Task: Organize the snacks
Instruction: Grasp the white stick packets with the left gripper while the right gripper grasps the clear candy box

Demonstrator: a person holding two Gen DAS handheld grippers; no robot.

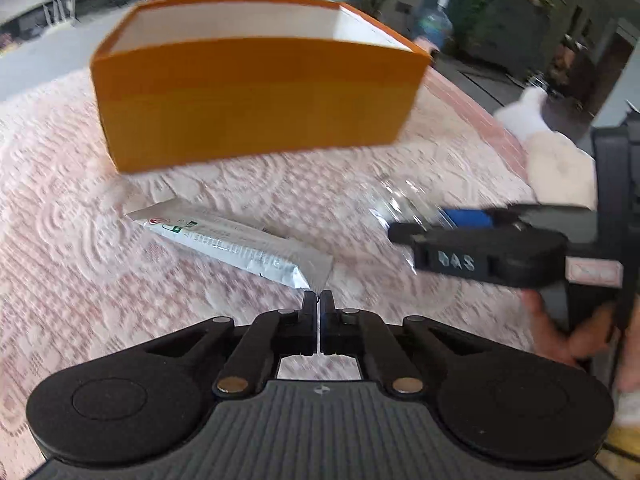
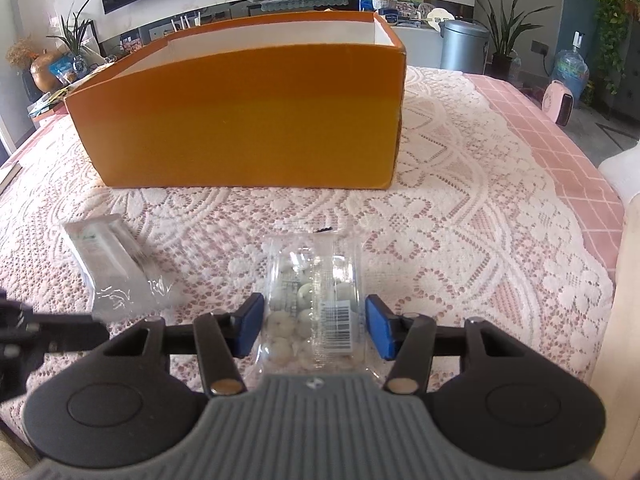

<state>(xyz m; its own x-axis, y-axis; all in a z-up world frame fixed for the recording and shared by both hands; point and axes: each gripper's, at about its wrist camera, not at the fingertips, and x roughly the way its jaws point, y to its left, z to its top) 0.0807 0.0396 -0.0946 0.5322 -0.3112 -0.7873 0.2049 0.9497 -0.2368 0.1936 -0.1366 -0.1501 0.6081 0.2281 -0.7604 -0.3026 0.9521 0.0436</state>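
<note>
1. The left gripper [image 1: 318,300] has its jaws pressed together. A white sliver between them suggests they pinch the sealed end of the silver packet [image 1: 232,244], though blur makes this uncertain.
2. The right gripper [image 2: 314,328] stands spread, with a blue pad on either side of the clear packet of round white sweets [image 2: 316,300]. The left pad is against the wrap and the right one seems just clear of it, so I judge this not yet a grip.
3. Both packets lie on the lace tablecloth [image 2: 460,220], near each other and in front of the orange box [image 2: 248,120].
4. The step in hand looks like picking up. Next, the right jaws need to close without crushing the sweets, and each packet must then be lifted above the box's tall front wall and let go inside.
5. The open-topped box shows only white inner walls; its floor is hidden.
6. Nothing lies between the packets and the box. The two grippers work close together and could bump.
7. Beyond the table stand a grey bin [image 2: 464,44], a pink heater [image 2: 564,102] and potted plants.
</note>
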